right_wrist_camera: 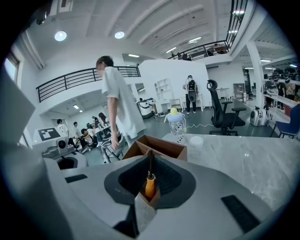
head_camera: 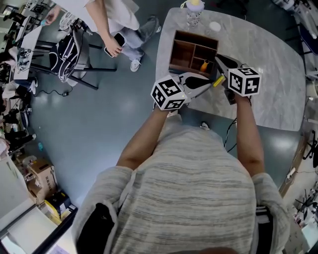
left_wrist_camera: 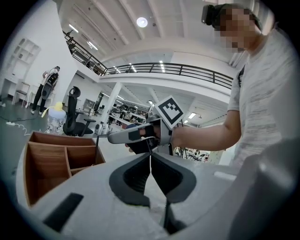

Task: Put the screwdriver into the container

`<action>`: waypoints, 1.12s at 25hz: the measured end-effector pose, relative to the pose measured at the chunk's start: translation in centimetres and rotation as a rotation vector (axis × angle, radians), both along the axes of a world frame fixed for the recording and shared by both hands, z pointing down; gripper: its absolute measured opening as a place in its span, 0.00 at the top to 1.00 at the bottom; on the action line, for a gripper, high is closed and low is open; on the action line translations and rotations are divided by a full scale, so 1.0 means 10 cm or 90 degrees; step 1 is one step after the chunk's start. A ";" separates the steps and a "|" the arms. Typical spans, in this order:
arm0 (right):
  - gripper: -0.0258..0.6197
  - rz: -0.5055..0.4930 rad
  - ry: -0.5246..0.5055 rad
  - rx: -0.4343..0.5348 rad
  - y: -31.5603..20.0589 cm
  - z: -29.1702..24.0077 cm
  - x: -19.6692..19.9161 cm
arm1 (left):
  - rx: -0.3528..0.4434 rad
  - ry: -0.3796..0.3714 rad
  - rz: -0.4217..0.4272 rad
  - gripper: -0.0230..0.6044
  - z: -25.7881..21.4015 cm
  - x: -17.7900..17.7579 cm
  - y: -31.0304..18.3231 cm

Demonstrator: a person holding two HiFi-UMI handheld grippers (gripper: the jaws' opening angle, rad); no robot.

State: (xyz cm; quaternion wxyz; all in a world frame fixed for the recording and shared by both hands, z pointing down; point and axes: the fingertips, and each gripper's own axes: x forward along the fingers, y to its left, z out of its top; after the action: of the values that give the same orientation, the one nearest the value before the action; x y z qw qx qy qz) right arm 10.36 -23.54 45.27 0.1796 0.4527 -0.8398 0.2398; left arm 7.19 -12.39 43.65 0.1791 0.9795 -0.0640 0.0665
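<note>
Closest to the wearer, both forearms reach toward 12 o'clock across the near edge of the desk [head_camera: 271, 54]. The left tool [left_wrist_camera: 150, 161] has its jaws pressed together on nothing, and its nose lies just beside the right tool [right_wrist_camera: 150, 164], at that one's 8 o'clock. The right tool's jaws are clamped on the screwdriver [right_wrist_camera: 149, 185], which stands upright in the slit with its thin shaft up and its orange handle down. In the head view the handle shows at the near right compartment of the container [head_camera: 194, 34]; how deep it sits I cannot tell. This open wooden box has a near wall and dividers that stand close round the handle. Past it at 12 o'clock stands a clear bottle [head_camera: 194, 12] with a yellow cap, and a white disc [head_camera: 214, 26] lies at the box's 1 o'clock. The desk is pale grey marble with rounded corners, and a dark cable [head_camera: 229, 131] hangs off its near edge. Off at 10 o'clock on the glossy blue-grey floor [head_camera: 124, 124], a bystander [head_camera: 117, 20] stands by a black chair [head_camera: 69, 52]. Cardboard boxes [head_camera: 42, 176] sit at 8 o'clock. Farther out, a railed mezzanine [left_wrist_camera: 164, 68] crosses a high white hall.
</note>
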 end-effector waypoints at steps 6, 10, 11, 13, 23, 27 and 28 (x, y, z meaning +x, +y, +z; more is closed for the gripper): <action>0.93 0.015 0.009 0.004 0.02 0.06 0.26 | 0.000 0.000 0.010 0.93 0.10 0.11 -0.01; 0.93 0.031 0.020 -0.007 0.08 0.06 0.41 | -0.002 -0.002 0.016 0.93 0.04 0.12 0.04; 0.93 0.036 0.022 -0.010 0.09 0.06 0.44 | -0.002 -0.002 0.017 0.93 0.03 0.12 0.05; 0.93 0.045 0.023 -0.019 0.09 0.10 0.51 | -0.003 -0.004 0.019 0.93 0.02 0.12 0.05; 0.90 0.081 0.021 -0.088 0.15 0.55 0.63 | -0.008 -0.007 0.021 0.93 0.06 0.08 0.02; 0.89 0.094 0.002 -0.121 0.17 0.76 0.67 | -0.012 -0.009 0.018 0.93 0.09 0.08 0.00; 0.89 0.099 0.002 -0.128 0.17 0.81 0.69 | -0.013 -0.009 0.017 0.93 0.10 0.08 0.00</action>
State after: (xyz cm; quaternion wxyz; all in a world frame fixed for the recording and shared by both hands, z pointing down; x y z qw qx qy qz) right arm 17.29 -21.83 53.34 0.2060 0.4963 -0.7739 0.3351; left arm 7.98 -12.37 44.64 0.1879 0.9778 -0.0515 0.0765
